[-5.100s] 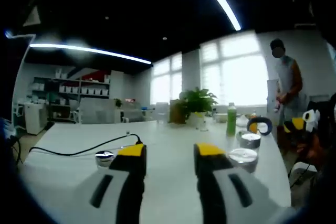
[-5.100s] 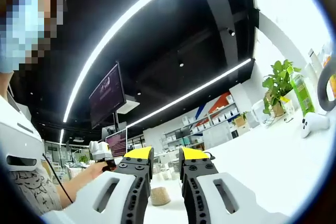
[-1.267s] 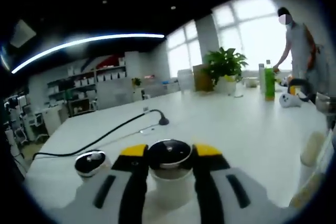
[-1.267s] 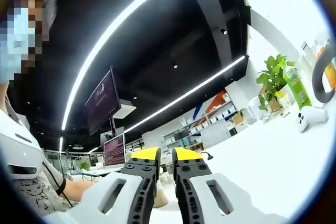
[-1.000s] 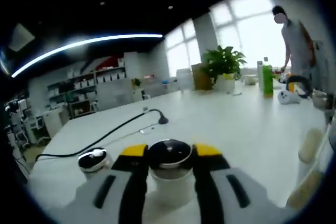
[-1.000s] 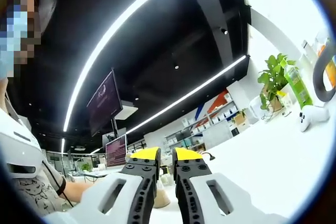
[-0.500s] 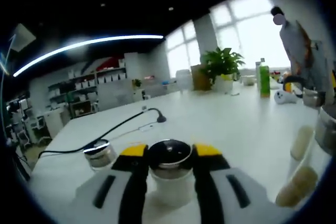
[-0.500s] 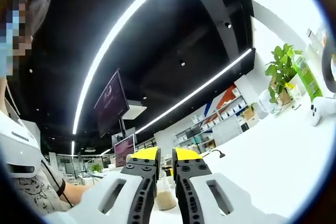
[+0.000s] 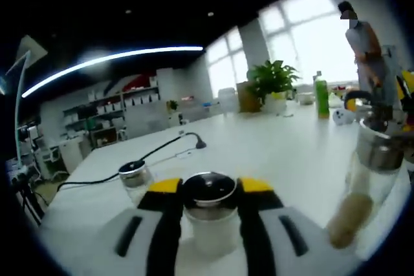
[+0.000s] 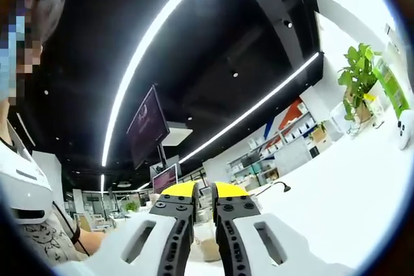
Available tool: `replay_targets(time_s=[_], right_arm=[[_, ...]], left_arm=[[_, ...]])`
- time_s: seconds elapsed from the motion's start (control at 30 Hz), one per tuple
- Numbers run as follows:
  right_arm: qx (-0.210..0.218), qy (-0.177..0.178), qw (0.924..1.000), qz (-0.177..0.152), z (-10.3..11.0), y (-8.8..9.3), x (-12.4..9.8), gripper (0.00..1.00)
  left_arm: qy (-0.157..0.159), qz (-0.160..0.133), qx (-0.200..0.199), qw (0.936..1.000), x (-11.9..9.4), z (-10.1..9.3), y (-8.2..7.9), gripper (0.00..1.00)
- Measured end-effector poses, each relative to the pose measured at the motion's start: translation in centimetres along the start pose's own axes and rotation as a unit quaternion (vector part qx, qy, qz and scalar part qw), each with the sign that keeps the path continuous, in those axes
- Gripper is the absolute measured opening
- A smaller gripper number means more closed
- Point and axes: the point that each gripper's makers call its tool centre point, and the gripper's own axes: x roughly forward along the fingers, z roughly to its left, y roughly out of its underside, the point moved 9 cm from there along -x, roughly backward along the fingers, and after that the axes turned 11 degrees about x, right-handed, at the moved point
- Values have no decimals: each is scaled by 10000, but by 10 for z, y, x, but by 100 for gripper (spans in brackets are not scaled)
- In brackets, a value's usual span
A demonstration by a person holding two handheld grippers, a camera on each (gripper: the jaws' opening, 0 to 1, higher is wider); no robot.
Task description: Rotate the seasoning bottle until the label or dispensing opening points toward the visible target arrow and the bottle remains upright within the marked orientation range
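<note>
Seasoning bottle stays clamped in my left tool as the surface swings past, apparently mid-turn; right tool nearly closed, seemingly empty.

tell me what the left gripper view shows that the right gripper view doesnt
Left gripper view: the left gripper shut on a seasoning bottle with a metal cap, a second small jar by a black cable, a glass bottle close at the right edge, and a standing person by the windows.

Right gripper view: the right gripper with its jaws nearly together, a hanging monitor, and a seated person's sleeve at the left.

Both: the white table, the potted plant and the green bottle.
</note>
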Motion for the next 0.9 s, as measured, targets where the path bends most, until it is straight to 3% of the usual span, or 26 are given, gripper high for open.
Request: replay_targets(time_s=[0.1,0.27,0.5,0.9], right_arm=[[7,-42,10000,-4,1,0,1,7],[62,-110,9999,-49,-1,-2,1,7],[157,-142,9998,-41,-8,-6,5,7],[168,-501,9985,118,-2,-8,22,7]], left_arm=[[27,-56,-126,9999,-14,-4,0,34],[141,-119,84,9998,-37,-19,-8,34],[53,-255,41,9997,-64,-19,-16,34],[188,-208,-192,9994,-93,-31,-7,34]])
